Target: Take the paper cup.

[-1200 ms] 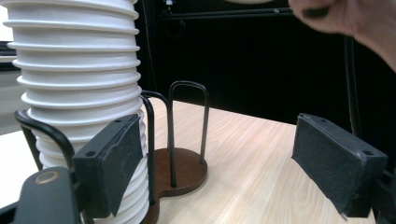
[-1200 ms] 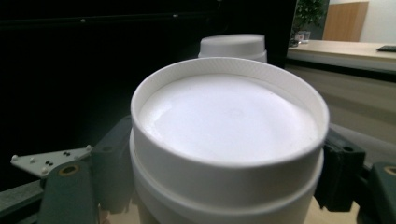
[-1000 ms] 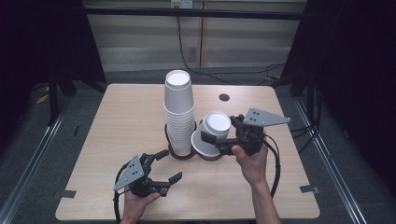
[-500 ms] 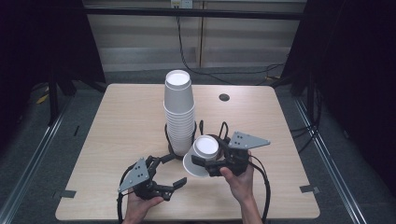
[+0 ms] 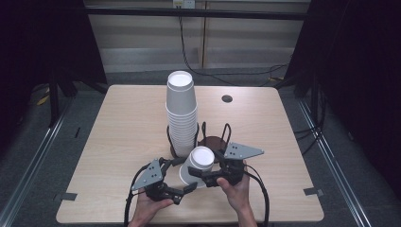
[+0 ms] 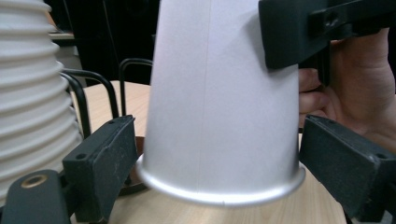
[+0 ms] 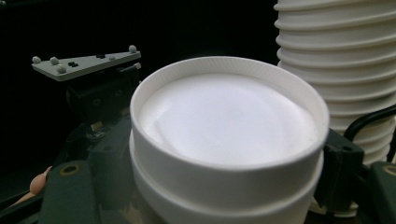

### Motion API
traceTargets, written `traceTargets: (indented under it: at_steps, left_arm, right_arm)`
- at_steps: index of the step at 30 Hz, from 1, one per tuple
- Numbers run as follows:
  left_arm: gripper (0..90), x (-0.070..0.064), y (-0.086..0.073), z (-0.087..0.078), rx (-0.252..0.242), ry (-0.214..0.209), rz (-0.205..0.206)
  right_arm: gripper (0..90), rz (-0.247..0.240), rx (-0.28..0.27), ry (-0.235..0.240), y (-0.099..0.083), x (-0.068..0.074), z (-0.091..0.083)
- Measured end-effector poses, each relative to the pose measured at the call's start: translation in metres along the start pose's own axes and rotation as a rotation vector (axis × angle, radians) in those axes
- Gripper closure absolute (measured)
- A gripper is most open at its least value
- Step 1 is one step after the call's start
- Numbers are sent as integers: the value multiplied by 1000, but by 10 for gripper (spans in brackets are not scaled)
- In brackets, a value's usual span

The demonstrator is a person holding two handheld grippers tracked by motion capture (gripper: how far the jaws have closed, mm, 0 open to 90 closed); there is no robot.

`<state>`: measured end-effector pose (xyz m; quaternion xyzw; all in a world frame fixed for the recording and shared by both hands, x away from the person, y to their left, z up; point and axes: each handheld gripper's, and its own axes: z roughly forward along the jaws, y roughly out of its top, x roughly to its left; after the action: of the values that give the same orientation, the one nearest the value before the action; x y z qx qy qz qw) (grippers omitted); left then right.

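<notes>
An upside-down white paper cup (image 5: 196, 165) is near the table's front edge, with my right gripper (image 5: 205, 174) shut on its upper wall. In the right gripper view the cup (image 7: 229, 121) shows a step, like two nested cups, between my right gripper (image 7: 208, 186) jaws. My left gripper (image 5: 181, 175) is open, its jaws on either side of the cup's rim without touching it. In the left gripper view the cup (image 6: 219, 93) has its rim at the tabletop between my left gripper (image 6: 219, 186) jaws. A tall stack of white cups (image 5: 181, 111) stands in a black wire holder.
A second wire holder with a brown base (image 5: 213, 140) stands beside the stack, just behind the held cup. A small dark hole (image 5: 227, 98) is in the wooden table (image 5: 118, 123) at the back right. Cables trail from both grippers toward the front edge.
My right gripper has carried the cup from beside the stack forward and left, down to the left gripper. The left gripper has shifted slightly right, and the cup's rim now sits between its jaws.
</notes>
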<state>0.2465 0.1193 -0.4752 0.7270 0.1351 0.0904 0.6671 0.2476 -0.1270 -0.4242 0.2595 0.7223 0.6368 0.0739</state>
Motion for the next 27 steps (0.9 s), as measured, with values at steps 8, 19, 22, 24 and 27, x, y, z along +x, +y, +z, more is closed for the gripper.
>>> traceTargets:
  at_steps: [8, 19, 22, 24, 27]
  left_arm:
    - [75, 0, -4, 12, 19, -24, -19]
    - [146, 0, -4, 14, 9, -38, 1]
    - [162, 0, -4, 14, 24, -35, 6]
    - [165, 0, -4, 14, 25, -41, 3]
    - [167, 0, -4, 14, 19, -43, -2]
  right_arm:
    - [231, 8, 3, 35, -4, 4, 9]
    - [217, 36, -13, 53, -7, 3, 10]
    - [206, 41, -13, 60, -9, 1, 10]
    - [183, 43, -14, 63, -10, 0, 10]
    - [124, 37, -14, 54, -11, 1, 10]
